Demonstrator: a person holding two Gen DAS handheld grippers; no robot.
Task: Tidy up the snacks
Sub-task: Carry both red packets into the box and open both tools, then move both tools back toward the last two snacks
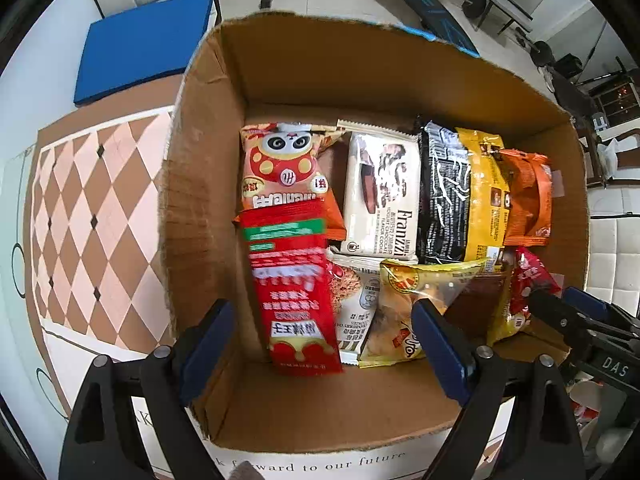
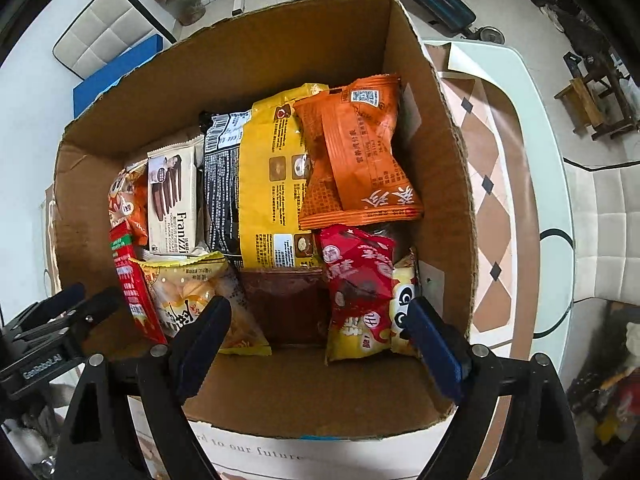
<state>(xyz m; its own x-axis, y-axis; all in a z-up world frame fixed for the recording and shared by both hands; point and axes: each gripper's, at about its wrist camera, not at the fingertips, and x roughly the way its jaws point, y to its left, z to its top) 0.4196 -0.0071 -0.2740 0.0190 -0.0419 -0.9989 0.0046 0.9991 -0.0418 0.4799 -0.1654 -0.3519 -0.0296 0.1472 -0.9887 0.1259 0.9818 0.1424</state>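
1. The snacks lie packed in the cardboard box [image 1: 280, 80]: in your left view, the long red packet [image 1: 294, 288] runs near-to-far along the box's left wall, directly below and between your left gripper [image 1: 322, 344], whose jaws stand spread and empty.
2. In your right view, the small red packet [image 2: 358, 276] lies atop a yellow panda-face bag [image 2: 402, 316], its long axis near-to-far, between the spread, empty jaws of your right gripper [image 2: 320, 340].
3. A bare patch of box floor [image 2: 284, 304] shows between the two packets, just left of your right gripper's centre, so that hand looks the nearer.
4. The box stands on a diamond-patterned mat [image 1: 92, 216].
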